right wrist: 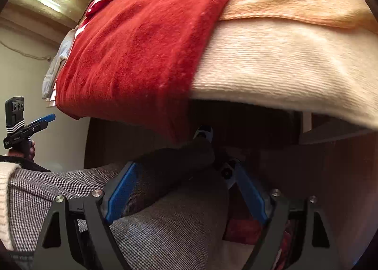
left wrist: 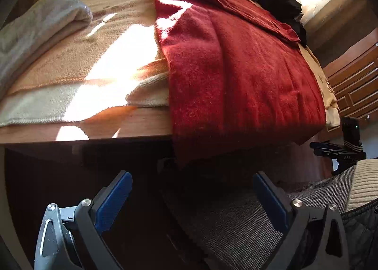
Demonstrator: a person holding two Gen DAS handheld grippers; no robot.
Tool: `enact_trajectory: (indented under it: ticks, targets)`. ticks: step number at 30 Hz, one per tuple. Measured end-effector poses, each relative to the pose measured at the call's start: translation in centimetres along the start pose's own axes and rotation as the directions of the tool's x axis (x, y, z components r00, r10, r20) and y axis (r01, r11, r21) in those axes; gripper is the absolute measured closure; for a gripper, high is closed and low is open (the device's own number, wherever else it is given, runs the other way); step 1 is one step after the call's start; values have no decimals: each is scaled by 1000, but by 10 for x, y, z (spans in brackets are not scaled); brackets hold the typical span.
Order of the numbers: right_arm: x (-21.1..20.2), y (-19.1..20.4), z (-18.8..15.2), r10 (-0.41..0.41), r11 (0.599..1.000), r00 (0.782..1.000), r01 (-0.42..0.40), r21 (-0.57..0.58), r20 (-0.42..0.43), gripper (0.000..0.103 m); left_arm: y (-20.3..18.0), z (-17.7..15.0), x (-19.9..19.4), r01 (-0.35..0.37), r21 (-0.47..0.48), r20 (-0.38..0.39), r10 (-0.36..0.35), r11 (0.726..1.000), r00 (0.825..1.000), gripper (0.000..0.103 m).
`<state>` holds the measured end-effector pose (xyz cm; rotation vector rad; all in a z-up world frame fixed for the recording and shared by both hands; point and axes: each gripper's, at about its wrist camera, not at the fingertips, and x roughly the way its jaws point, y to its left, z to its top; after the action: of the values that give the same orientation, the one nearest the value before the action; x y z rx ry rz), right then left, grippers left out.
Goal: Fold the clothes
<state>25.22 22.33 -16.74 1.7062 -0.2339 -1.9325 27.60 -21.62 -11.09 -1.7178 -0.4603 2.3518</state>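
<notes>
I have both claws low, in front of the desk [left wrist: 141,126] edge, above the person's lap. The left claw [left wrist: 192,189] stands with its jaws wide apart and nothing between them. The right claw [right wrist: 183,176] also has its jaws apart; the trouser leg [right wrist: 165,222] behind them is background, not something gripped.

The thing to fold is the red cloth [left wrist: 236,69], which lies spread across the desk on top of a cream and orange blanket [left wrist: 94,69], with its near hem hanging over the front edge. It looks like a thick, fuzzy knit: soft, limp, fairly light, and not slippery, so I judge it will drape and sag rather than hold a shape. I would take it at the two corners of that hanging hem, one claw each.

By my count: one red cloth, one blanket beneath, one pale folded bundle [left wrist: 42,24] at the far left, and one dark heap [left wrist: 281,7] near the window.
</notes>
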Motion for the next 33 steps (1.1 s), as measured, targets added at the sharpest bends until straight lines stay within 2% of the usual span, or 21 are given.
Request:
enact_trajectory:
  ticks: [2, 5, 8, 10, 12, 18, 22, 24, 28, 33]
  targets:
    - [9, 4, 7, 23, 999, 1000, -23, -22, 0, 22, 8, -5, 4, -21, -61, 10, 22, 998, 1000, 0]
    - [16, 2, 14, 48, 999, 999, -48, -10, 15, 29, 19, -15, 8, -1, -151, 27, 5, 989, 1000, 0]
    - [23, -1, 19, 70, 997, 997, -70, 11, 24, 40, 25, -23, 10, 4, -207, 30, 3, 978, 1000, 0]
    - [25, 2, 20, 82, 997, 997, -82, -5, 12, 63, 27, -26, 11, -8, -220, 17, 12, 975, 1000, 0]
    - [25, 9, 18, 96, 995, 995, -96, -36, -6, 94, 28, -26, 10, -15, -221, 13, 18, 975, 1000, 0]
    - [-4, 34, 0, 127, 979, 991, -134, -155, -51, 96, 30, -24, 6, -8, -231, 21, 14, 973, 1000, 0]
    - [-35, 35, -7, 127, 976, 991, -134, -170, -49, 96, 29, -25, 7, 41, -225, 33, -34, 974, 999, 0]
    - [-48, 34, -8, 134, 976, 990, -139, -169, -43, 96, 29, -26, 4, 89, -227, 61, -77, 970, 995, 0]
    - [-62, 39, -13, 134, 973, 990, -140, -185, -44, 96, 29, -25, -3, 171, -204, 136, -145, 964, 980, 0]
    - [-55, 49, -12, 129, 970, 989, -140, -200, -68, 96, 17, -23, -1, 259, -94, 230, -232, 961, 945, 0]
